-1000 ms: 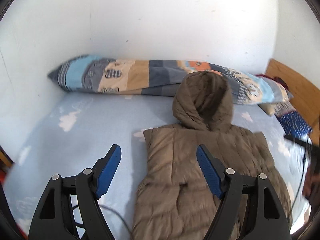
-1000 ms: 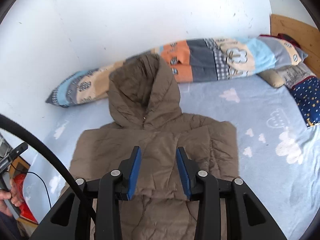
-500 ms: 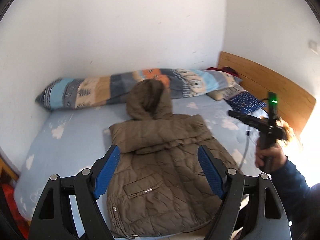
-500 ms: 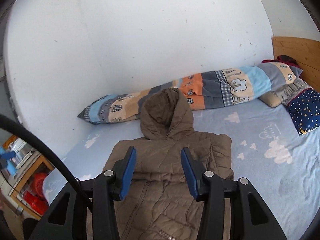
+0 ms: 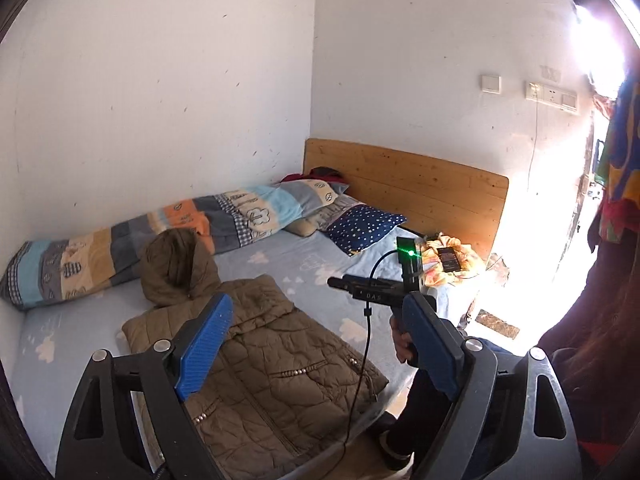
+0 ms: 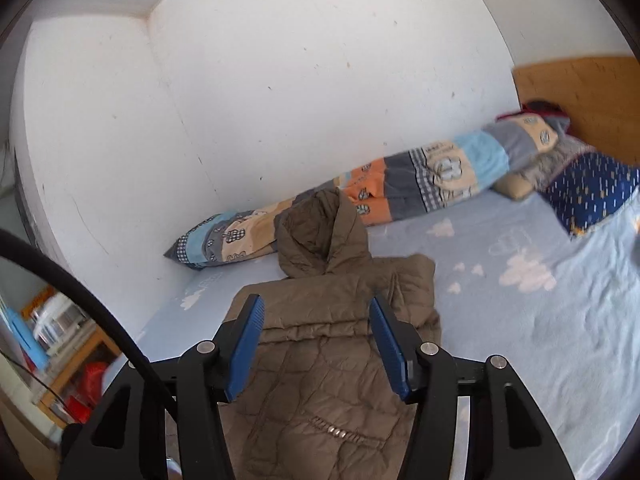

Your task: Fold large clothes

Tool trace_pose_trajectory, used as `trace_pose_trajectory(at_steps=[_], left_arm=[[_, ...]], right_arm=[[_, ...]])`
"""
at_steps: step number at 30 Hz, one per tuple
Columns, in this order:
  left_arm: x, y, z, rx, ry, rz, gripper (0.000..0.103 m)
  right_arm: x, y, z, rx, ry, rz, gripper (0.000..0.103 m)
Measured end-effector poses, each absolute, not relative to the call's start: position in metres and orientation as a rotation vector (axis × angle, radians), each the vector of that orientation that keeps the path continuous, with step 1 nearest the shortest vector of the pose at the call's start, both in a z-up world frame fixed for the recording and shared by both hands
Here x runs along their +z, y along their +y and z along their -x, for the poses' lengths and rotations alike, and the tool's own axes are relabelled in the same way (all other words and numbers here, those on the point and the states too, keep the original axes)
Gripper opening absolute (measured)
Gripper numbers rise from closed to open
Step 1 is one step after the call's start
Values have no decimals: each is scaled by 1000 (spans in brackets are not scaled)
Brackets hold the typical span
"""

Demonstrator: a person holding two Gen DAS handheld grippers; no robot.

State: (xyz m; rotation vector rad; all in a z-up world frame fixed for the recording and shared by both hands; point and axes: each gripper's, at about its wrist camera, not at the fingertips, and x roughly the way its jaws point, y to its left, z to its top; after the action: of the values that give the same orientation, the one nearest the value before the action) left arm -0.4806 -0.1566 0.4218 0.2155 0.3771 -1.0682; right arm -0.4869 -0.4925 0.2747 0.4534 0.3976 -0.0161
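Brown hooded puffer jacket point(image 5: 256, 356) flat on blue cloud-print bedsheet point(image 5: 304, 264), hood toward far wall touching rolled patchwork blanket point(image 5: 160, 232), hem at near bed edge, sleeves apparently tucked in already. Left gripper point(image 5: 320, 348) up off the bed, jaws wide and opening, nothing between the blue pads. Right gripper point(image 6: 318, 346) also above the jacket, jaws about half spread and opening, empty; same tool seen from the left wrist camera over the right side of the jacket, held by a hand point(image 5: 402, 338), cable point(image 5: 366, 344) hanging across the fabric. Risks, judged: dangling cable could snag or drag the jacket on the next reach and undo the tuck; puffy quilting likely to spring back if folded without pressing; hem at the near edge could slide off the mattress if tugged that way; thick padding could slip from a shallow pinch. Navy star pillow point(image 5: 362, 228) and wooden headboard point(image 5: 404, 184) far right, clear of the work.
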Motion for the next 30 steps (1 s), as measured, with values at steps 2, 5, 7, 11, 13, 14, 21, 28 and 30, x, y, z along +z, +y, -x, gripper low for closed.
trace_pose_trajectory(at_steps=[2, 5, 7, 11, 13, 14, 21, 28, 30], left_arm=[[415, -162, 474, -1075, 398, -205, 88], [391, -176, 448, -1077, 461, -211, 88], [370, -188, 426, -1059, 502, -232, 88], [312, -206, 362, -996, 614, -199, 88], [287, -207, 337, -938, 649, -169, 88], [275, -207, 325, -923, 668, -150, 88], [216, -203, 238, -797, 753, -84, 88], [177, -211, 150, -714, 763, -26, 88], [156, -210, 124, -667, 788, -19, 88]], right_arm=[[272, -492, 487, -21, 408, -464, 60], [267, -483, 486, -34, 433, -434, 60], [262, -476, 483, -39, 453, -416, 59], [251, -466, 477, -53, 506, -416, 60], [248, -459, 474, -60, 547, -388, 60], [247, -456, 472, -57, 560, -379, 59], [203, -443, 441, -21, 671, -294, 74], [195, -444, 405, 56, 696, -331, 72], [191, -446, 397, 57, 712, -335, 72]])
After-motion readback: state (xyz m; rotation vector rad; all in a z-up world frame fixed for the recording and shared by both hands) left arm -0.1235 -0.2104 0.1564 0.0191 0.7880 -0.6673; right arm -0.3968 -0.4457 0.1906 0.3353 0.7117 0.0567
